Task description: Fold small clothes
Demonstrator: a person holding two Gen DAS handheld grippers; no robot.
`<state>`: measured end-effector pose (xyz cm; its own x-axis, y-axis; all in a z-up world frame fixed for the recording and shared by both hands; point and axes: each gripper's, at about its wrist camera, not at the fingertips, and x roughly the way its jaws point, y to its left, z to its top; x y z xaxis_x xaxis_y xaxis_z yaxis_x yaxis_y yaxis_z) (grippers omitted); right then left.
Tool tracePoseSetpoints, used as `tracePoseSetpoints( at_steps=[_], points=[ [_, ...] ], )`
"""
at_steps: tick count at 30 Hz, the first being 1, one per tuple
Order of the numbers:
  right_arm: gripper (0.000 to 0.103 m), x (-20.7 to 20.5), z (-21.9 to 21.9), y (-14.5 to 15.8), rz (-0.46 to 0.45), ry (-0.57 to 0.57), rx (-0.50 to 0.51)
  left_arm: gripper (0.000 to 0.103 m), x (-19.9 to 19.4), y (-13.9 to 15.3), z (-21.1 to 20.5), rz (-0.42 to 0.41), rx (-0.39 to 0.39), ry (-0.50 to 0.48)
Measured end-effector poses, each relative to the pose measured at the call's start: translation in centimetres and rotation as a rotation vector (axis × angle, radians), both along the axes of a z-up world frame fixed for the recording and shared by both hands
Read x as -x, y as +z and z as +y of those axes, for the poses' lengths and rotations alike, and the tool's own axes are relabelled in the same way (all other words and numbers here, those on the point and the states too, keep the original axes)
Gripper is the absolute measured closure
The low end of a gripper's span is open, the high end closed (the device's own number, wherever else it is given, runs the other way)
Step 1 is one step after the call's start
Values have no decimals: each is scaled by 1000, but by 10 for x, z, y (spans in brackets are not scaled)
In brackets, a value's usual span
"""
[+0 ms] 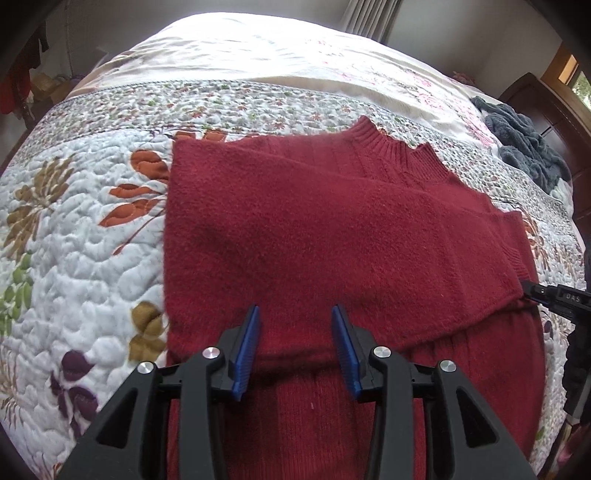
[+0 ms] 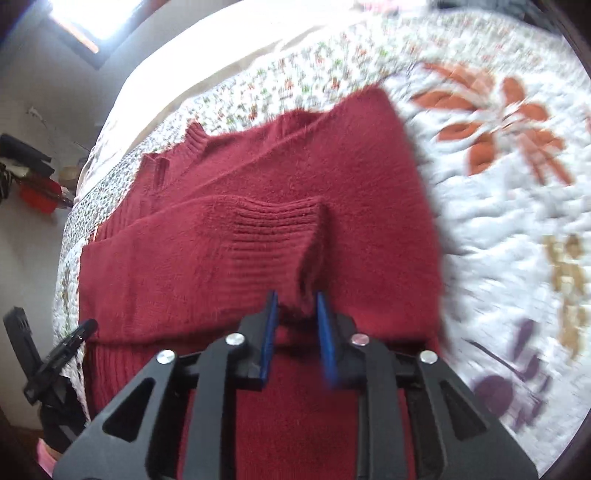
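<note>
A dark red knitted sweater [image 1: 332, 229] lies flat on a bed covered by a quilted floral bedspread [image 1: 74, 240], its ribbed collar [image 1: 399, 147] pointing toward the far side of the bed, where a cream floral sheet [image 1: 258, 55] is washed out by daylight. One sleeve [image 1: 369, 206] is folded across the body of the garment, running from the left shoulder toward the right edge. The left gripper [image 1: 295, 349] hovers over the lower middle of the sweater with its blue-padded jaws set wide apart and nothing between them. The right gripper [image 2: 297, 336] sits at the ribbed cuff [image 2: 273, 236] of a second sleeve, lifted slightly off the body; its jaws stand narrow, with a fold of the cuff's edge between the blue pads, though motion blur in the right wrist view makes it hard to be sure the fabric is firmly pinched. From the left wrist view, the tip of that right gripper [image 1: 532, 288] shows at the sweater's right edge. A heap of dark grey-blue fleecy fabric [image 1: 524, 144] rests near a dark wooden headboard [image 1: 546, 110], well apart from the sweater. A curtain [image 1: 365, 14] hangs beyond the bed.
</note>
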<state>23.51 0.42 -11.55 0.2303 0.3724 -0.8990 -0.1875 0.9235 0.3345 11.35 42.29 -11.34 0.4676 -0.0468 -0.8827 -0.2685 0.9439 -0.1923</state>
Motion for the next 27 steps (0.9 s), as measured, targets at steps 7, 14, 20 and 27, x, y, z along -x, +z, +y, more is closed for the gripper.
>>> tracePoseSetpoints(
  at_steps=[7,14,20,27],
  points=[
    [59,96,-46,42,-23,72,9,51,90,40,-15,0,-27,-17],
    [47,214,-106,32,66,61,25,43,200,37,-24,119,-34,14],
    [46,274,-148,9,141,1,7,43,264,19,-31,188,44,43],
    [46,296,-167,-10,206,-50,-58,42,288,0,-46,230,87,31]
  ],
)
